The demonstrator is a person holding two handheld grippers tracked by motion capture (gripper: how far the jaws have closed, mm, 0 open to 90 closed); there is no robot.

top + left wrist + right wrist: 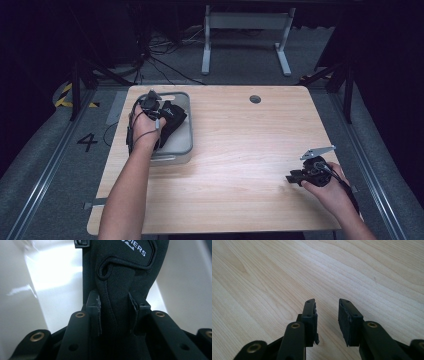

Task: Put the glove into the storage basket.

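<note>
Light wood table, seen from above. Grey shallow tray at about 10 o'clock on the table, near the far-left corner. Black fabric item, looks like a glove or neoprene piece, lying in the tray and reaching over its 3 o'clock rim. Left hand-held gripper down inside the tray, left hand wrapped around it, forearm coming in from 6 o'clock. From the left gripper view: left hand-held gripper clamped on the black fabric item, a fold pinched between both pads, pale tray wall behind, partial white lettering at 12 o'clock on the fabric. Right hand-held gripper at about 4 o'clock on the table, low over bare wood, well apart from the tray, pointing toward 9 o'clock, grey three-cornered plate on top, right hand gripping it. From the right gripper view: right hand-held gripper released, jaws parted with a clear gap, bare table between and beyond. Small dark round hole in the table at 12 o'clock. Floor with a painted "4" at 9 o'clock off the table.
</note>
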